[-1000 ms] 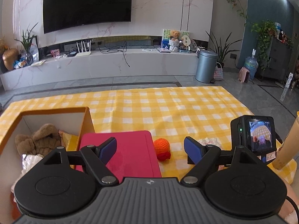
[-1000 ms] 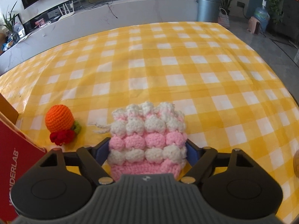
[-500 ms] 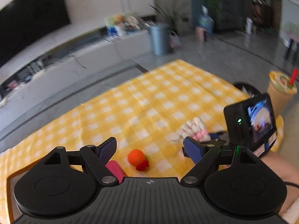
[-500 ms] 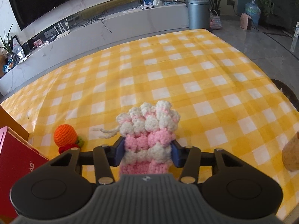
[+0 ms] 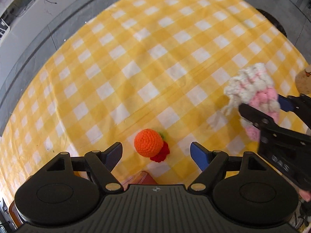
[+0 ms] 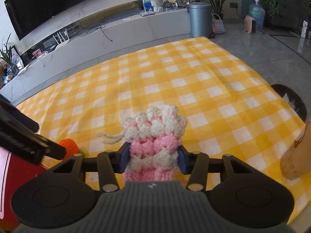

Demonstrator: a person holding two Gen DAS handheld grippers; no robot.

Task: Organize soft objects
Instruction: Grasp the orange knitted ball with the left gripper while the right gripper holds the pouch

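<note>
**Pink pouch gripped, orange ball in the open jaws' gap**

Right gripper [image 6: 153, 160] clamped on the pink-and-white crochet pouch [image 6: 155, 136], just closed in, lifted off the yellow checked cloth [image 5: 155, 62]. Left gripper [image 5: 156, 154] spread wide, pointing down over the orange crochet ball [image 5: 148, 142], touching nothing. Red box [image 6: 7, 167] beside, cup [image 6: 295, 155] near.

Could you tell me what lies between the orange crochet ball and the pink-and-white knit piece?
Only bare checked cloth lies between the ball and the knit piece, as the left wrist view shows.
</note>
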